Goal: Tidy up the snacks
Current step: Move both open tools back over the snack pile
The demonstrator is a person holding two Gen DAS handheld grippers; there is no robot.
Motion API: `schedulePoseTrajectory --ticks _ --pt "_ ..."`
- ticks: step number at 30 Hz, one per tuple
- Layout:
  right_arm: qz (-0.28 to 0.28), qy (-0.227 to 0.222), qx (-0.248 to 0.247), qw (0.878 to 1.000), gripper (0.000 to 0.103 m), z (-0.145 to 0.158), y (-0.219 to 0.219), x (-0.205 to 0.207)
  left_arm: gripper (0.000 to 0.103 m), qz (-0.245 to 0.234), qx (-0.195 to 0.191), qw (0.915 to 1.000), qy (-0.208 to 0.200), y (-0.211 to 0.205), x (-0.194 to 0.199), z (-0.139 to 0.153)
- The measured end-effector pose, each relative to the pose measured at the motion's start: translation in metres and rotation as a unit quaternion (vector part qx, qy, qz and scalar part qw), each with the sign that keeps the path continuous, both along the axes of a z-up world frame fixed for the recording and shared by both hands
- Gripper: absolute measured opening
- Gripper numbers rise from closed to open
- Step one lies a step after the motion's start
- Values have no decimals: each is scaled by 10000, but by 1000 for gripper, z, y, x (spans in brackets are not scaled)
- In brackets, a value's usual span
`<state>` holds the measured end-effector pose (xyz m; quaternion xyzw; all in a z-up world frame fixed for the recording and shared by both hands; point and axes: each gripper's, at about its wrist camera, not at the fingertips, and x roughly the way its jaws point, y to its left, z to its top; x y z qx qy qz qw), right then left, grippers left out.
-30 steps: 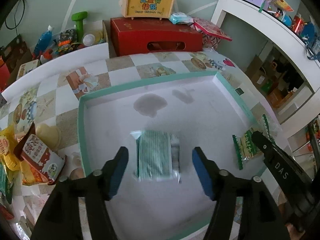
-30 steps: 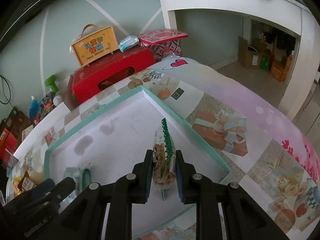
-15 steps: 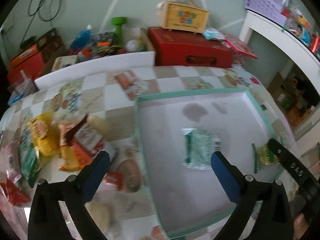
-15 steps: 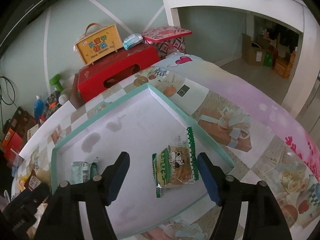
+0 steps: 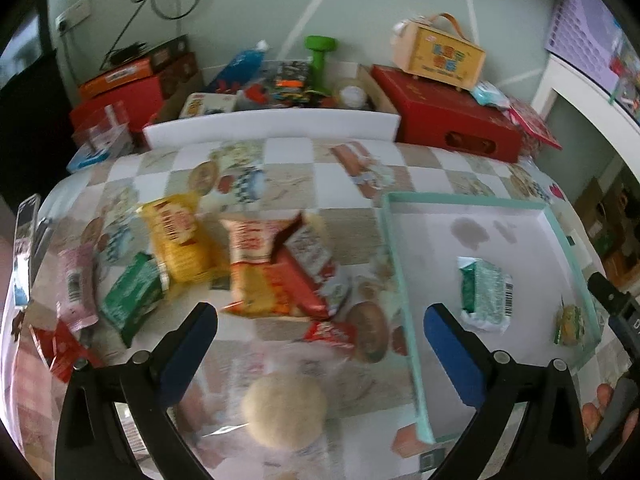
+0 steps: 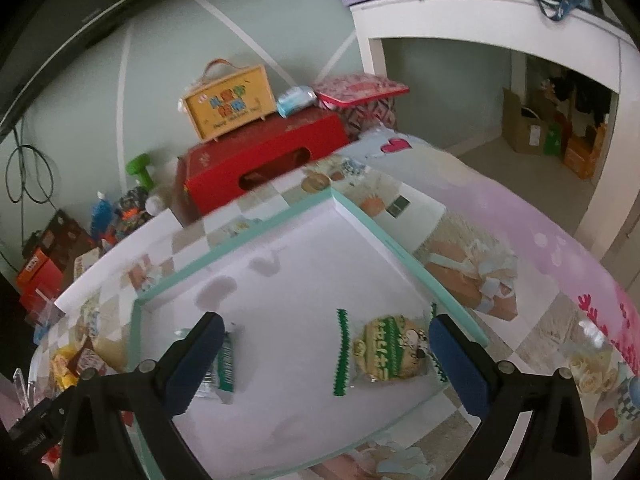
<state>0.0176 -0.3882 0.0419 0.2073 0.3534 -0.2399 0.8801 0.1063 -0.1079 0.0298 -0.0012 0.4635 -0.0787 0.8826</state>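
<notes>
Right gripper (image 6: 326, 360): jaws have just been opening, now spread wide, nothing pinched. The clear cookie packet with green zigzag edges (image 6: 390, 350) lies flat between the fingers on the floor of the shallow white tray with mint-green rim (image 6: 256, 224), near its right wall. Left gripper (image 5: 320, 344): also spread wide and empty, over the loose snack pile (image 5: 256, 264) left of the tray. Green-and-white foil packet (image 5: 484, 294) lies in the tray. Round pale item (image 5: 284, 410) below the left gripper, blurred, possibly a wrapped bun.
</notes>
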Motion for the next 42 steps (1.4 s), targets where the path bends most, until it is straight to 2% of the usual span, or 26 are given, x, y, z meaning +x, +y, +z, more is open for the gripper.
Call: schedulePoseTrajectory --ticks 5,10,14,19,24,29,36,42 --pt "105 -148 -9 9998 103 14 11 1 103 321 -53 9995 -46 37 -10 6" --pt "303 -521 30 9982 103 33 29 -1 103 631 -147 9977 -221 79 -22 18" --pt "656 -690 36 9955 103 46 52 2 103 958 -208 9946 -336 116 -33 27" --pt "1170 -764 208 9900 103 54 91 7 103 1287 -345 9907 -281 156 -47 31" --pt "1717 -584 295 9830 103 51 138 16 103 1489 -399 9880 -107 182 -58 24" --pt "2235 -240 275 9740 103 38 184 26 103 1642 -683 9840 110 196 -61 12" --pt "2887 405 269 9562 103 -1 239 46 103 1630 -849 9813 575 192 -56 -17" --pt "2994 966 261 9489 103 -34 252 54 102 1702 -953 9751 1057 192 -48 -46"
